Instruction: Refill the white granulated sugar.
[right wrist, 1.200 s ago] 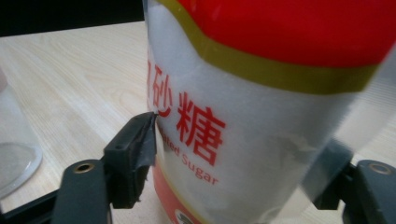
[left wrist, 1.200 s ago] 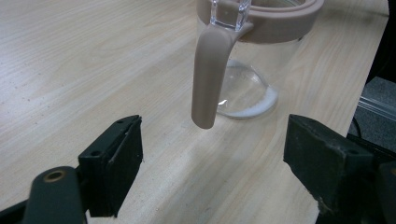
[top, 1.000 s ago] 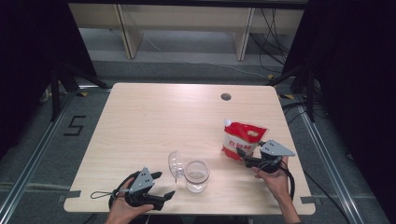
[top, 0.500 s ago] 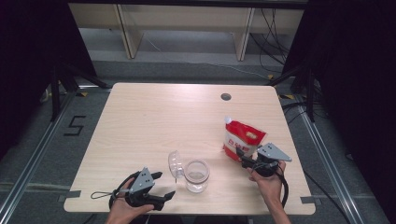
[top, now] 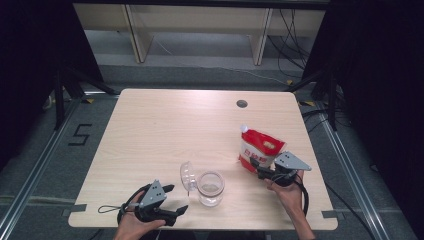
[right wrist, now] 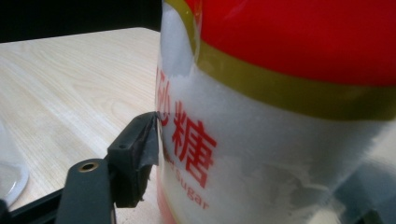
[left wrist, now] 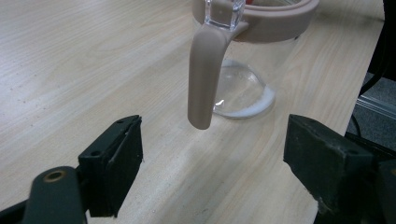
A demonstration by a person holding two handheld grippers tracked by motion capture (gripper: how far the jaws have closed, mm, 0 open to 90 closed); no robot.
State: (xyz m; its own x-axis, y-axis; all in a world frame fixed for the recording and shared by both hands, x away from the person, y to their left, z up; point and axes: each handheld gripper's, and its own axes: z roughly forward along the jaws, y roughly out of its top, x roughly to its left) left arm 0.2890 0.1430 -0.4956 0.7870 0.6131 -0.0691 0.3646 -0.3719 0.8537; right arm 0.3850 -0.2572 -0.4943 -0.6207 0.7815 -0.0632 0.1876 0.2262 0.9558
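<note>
A red and white sugar bag [top: 260, 147] stands on the right side of the wooden table [top: 165, 130]. My right gripper [top: 257, 170] reaches it from the near side. Its jaws have just been opening, and the bag [right wrist: 280, 116] is between them. The left pad [right wrist: 140, 149] rests against the bag's side; the other jaw is mostly hidden behind it. A clear glass jar [top: 210, 187] stands near the front edge with its lid [top: 186, 176] swung open to the left. My left gripper [top: 176, 199] is open and holds nothing. It points at the jar [left wrist: 243, 88] and its hanging beige clasp [left wrist: 203, 74].
A round cable hole [top: 242, 104] sits near the table's far edge. Pale shelving [top: 200, 30] stands beyond the table, with dark curtains on both sides. The table's right edge [left wrist: 364, 60] is close behind the jar in the left gripper view.
My right gripper has edged slightly left, closer in on the sugar bag. The left gripper, the jar and the bag have stayed where they were.
</note>
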